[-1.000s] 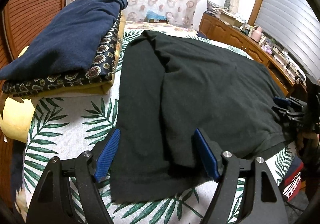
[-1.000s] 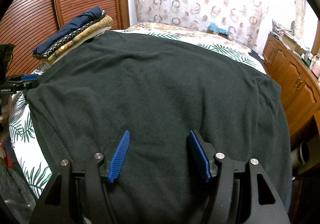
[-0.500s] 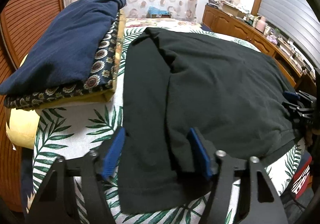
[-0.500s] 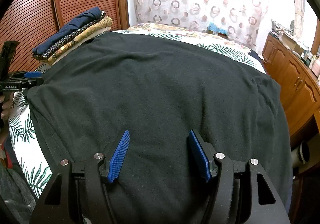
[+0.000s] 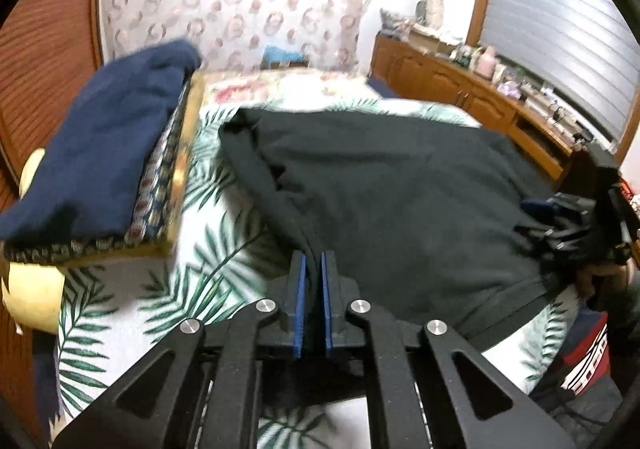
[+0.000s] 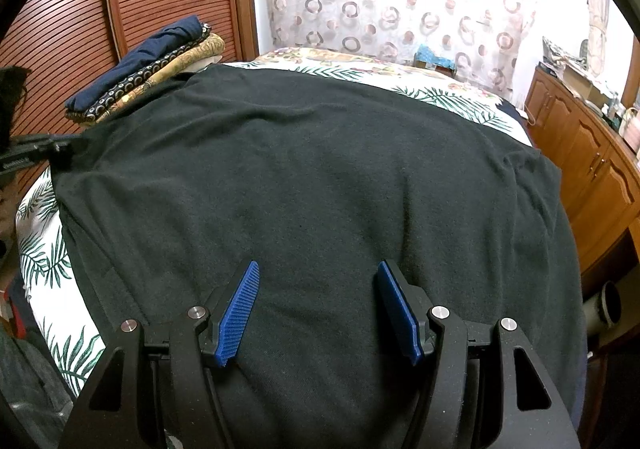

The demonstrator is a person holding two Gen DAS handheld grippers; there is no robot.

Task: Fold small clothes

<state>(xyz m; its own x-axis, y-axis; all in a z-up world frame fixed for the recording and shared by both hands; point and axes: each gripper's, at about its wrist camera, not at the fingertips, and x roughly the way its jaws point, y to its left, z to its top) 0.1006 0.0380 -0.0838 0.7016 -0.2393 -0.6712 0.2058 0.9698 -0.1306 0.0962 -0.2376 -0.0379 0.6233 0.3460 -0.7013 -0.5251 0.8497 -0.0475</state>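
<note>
Two blue pads point(image 5: 299, 291) of the left gripper point(image 5: 313, 263) are being pressed together on a pinched ridge of the black garment point(image 5: 400, 209) in the left wrist view, with only a thin strip of cloth showing between them; the jaws have just been closing, and cloth is being held in them. The garment is being shown spread over the leaf-print bedspread point(image 5: 224, 249), its near edge hidden behind the gripper's black frame. To the left of the garment, a stack of folded clothes point(image 5: 100, 169) topped by a navy piece is being blurred by motion, so its lower layers are hard to make out. At the garment's right edge, the right gripper point(image 5: 560, 217) is being seen only as a dark, smeared shape, and its jaws cannot be read from this side. Part of a hand point(image 5: 600, 277) is being glimpsed beneath it, cut off by the lens rim.

In the right wrist view, the right gripper point(image 6: 318, 309) is being held with its jaws apart above the black garment point(image 6: 320, 177), nothing being gripped between the pads. Most of the bedspread point(image 6: 48, 269) is being covered by the garment, whose near hem is being hidden under the frame. Beyond the garment's far left corner the folded stack point(image 6: 152, 61) is being shown clearly. At the garment's left edge, the left gripper point(image 6: 44, 151) is being cropped to a dark bar, its pads not visible here.
</note>
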